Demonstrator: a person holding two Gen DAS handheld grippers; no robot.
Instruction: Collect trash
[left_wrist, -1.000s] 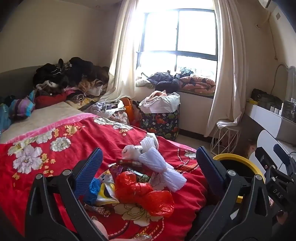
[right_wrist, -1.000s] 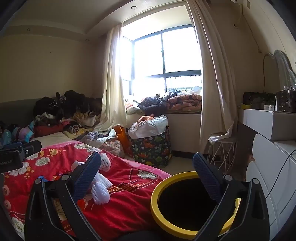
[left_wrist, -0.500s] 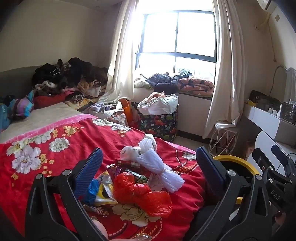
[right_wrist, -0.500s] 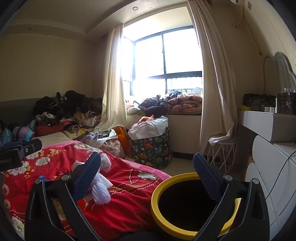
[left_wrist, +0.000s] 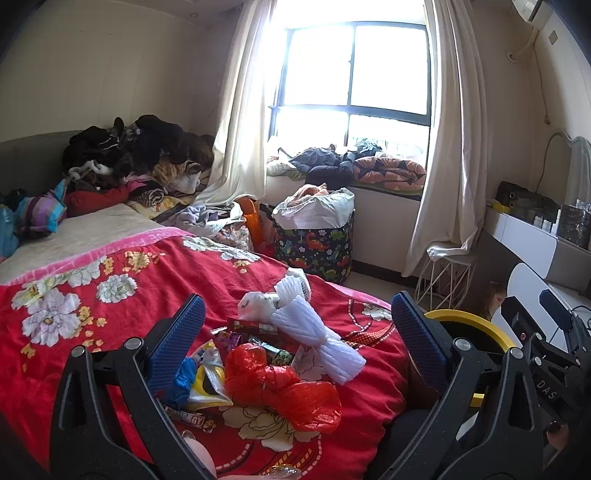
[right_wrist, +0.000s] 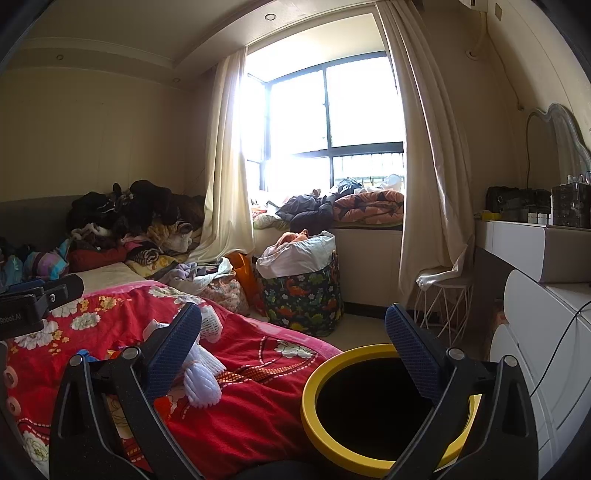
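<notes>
Left wrist view: left gripper (left_wrist: 295, 328), jaws spread wide, nothing between the pads, held above the trash pile at lower centre of frame. Pile lies on a red floral blanket (left_wrist: 122, 280) and incl. a red plastic bag (left_wrist: 284, 387), white foam netting (left_wrist: 314, 332), a crumpled white bag (left_wrist: 258, 301), a blue wrapper (left_wrist: 183, 378) and assorted snack wrappers (left_wrist: 255, 338). Yellow-rimmed bin (left_wrist: 476, 325) at lower right, just beside the bed edge; part of the right gripper's body at far right edge.

Right wrist view: right gripper (right_wrist: 293, 347), jaws likewise spread and empty, over the bin (right_wrist: 314, 391) at lower centre-right; bin interior dark, contents indiscernible. Foam netting (right_wrist: 201, 380) at lower left, behind the left finger. Dinosaur-print hamper (right_wrist: 306, 295) at centre, below the window.
</notes>
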